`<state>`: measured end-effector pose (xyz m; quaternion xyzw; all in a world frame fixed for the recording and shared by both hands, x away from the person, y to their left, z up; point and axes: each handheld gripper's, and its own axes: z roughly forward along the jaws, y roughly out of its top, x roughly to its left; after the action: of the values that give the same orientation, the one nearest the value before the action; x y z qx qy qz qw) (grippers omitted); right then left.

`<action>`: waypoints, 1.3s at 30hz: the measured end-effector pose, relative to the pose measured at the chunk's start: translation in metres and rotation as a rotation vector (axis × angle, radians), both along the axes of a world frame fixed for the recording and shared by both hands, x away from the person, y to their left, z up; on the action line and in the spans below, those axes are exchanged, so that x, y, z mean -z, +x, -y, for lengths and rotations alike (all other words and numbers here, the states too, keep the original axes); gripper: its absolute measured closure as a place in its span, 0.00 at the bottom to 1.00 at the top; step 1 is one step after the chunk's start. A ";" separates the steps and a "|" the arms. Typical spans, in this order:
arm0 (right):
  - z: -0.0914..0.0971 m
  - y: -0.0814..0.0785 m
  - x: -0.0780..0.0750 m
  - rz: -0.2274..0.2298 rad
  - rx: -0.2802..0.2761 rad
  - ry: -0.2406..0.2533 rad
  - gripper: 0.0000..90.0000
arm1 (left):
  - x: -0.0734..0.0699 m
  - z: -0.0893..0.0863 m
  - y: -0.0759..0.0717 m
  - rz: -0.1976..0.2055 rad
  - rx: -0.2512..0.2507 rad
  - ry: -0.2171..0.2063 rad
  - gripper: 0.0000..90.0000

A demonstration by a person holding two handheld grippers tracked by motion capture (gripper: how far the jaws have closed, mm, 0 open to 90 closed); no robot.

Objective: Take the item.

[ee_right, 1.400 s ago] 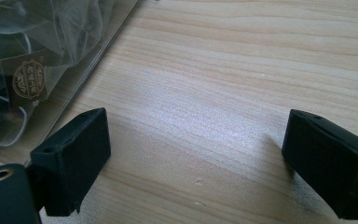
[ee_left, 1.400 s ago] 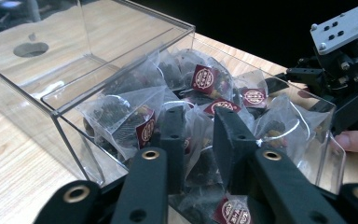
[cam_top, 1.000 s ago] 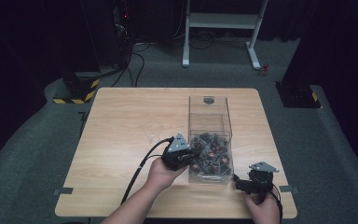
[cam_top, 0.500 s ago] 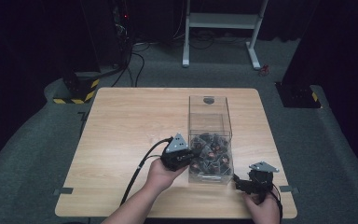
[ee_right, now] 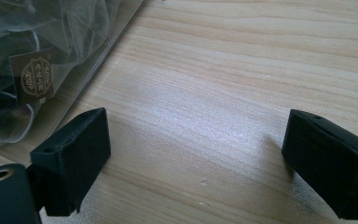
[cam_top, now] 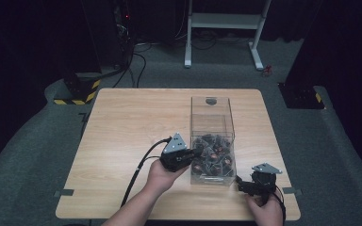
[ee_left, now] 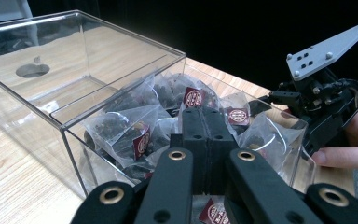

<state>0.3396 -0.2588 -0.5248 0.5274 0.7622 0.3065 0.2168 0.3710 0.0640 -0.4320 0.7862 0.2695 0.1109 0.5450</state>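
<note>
A clear plastic box (cam_top: 211, 115) stands on the wooden table (cam_top: 132, 122), its near half heaped with see-through sachets (cam_top: 213, 155) of dark contents with maroon labels. My left gripper (cam_top: 197, 152) is shut at the box's near left corner. In the left gripper view its jaws (ee_left: 204, 133) are pressed together just above the sachets (ee_left: 135, 128), with nothing visible between them. My right gripper (cam_top: 240, 184) rests low on the table by the box's near right corner. It stands open (ee_right: 196, 140) over bare wood, with a labelled sachet (ee_right: 35, 74) behind the box wall at its left.
The far half of the box (ee_left: 37, 74) holds nothing and has a round hole in its end wall. The right gripper (ee_left: 317, 102) and a hand show beyond the box in the left gripper view. Bare tabletop lies left of the box. A white stand (cam_top: 226, 28) is on the floor behind.
</note>
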 end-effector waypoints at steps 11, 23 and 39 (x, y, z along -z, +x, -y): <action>0.000 0.000 0.000 0.000 0.000 0.000 0.09 | -0.003 -0.002 -0.001 0.001 0.000 -0.022 1.00; 0.000 0.000 0.000 0.000 0.000 0.000 0.09 | -0.011 -0.005 -0.002 0.019 -0.003 -0.057 1.00; 0.000 0.000 0.000 0.001 -0.002 -0.002 0.09 | -0.015 -0.021 -0.004 0.021 -0.021 -0.059 1.00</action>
<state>0.3397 -0.2589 -0.5248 0.5263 0.7628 0.3064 0.2174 0.3668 0.0849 -0.4167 0.7657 0.2749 0.1170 0.5696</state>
